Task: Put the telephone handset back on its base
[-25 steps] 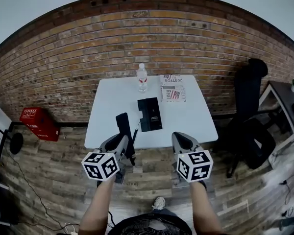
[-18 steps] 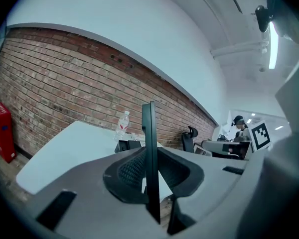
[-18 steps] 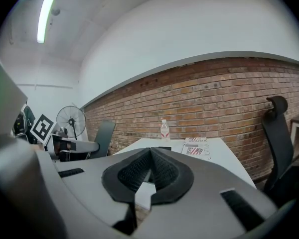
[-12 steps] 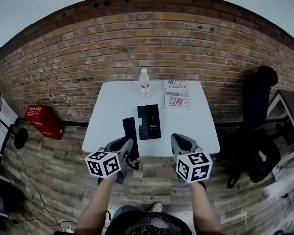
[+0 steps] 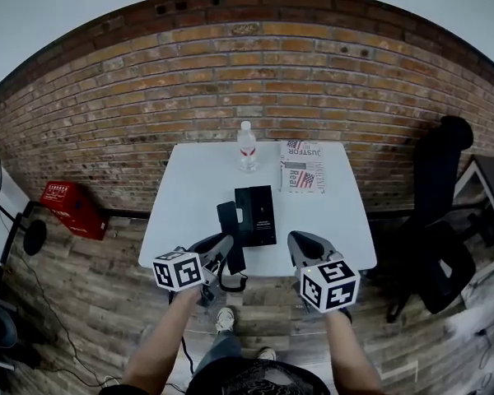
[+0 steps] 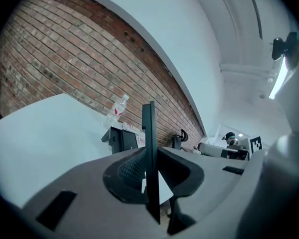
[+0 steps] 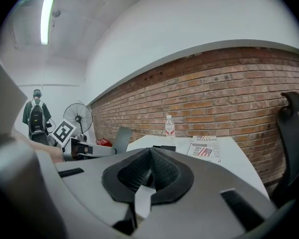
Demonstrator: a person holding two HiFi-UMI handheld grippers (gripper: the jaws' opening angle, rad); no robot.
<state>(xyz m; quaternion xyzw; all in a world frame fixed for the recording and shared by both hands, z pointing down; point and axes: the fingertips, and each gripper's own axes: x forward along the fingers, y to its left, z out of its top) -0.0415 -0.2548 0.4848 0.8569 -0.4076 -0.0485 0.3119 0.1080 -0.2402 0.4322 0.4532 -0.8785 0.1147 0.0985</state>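
two closed grippers: left gripper [image 5: 221,250] clamps the handset [image 5: 228,220] beside the base [image 5: 258,215], right gripper [image 5: 300,242] empty; bottle [image 5: 247,147], newspaper [image 5: 301,167] beyond.

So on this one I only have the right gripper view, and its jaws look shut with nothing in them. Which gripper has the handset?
Observer: The left gripper. Its own view shows its jaws shut on the thin black handset, which stands upright between them.
Operator: Is it on the base?
Observer: Not yet. In the head view the handset is held just left of the base, which lies flat on the white table.
Operator: And where is my gripper relative to the base?
Observer: The head view shows the right gripper at the table's near edge, to the right of the base and apart from it.
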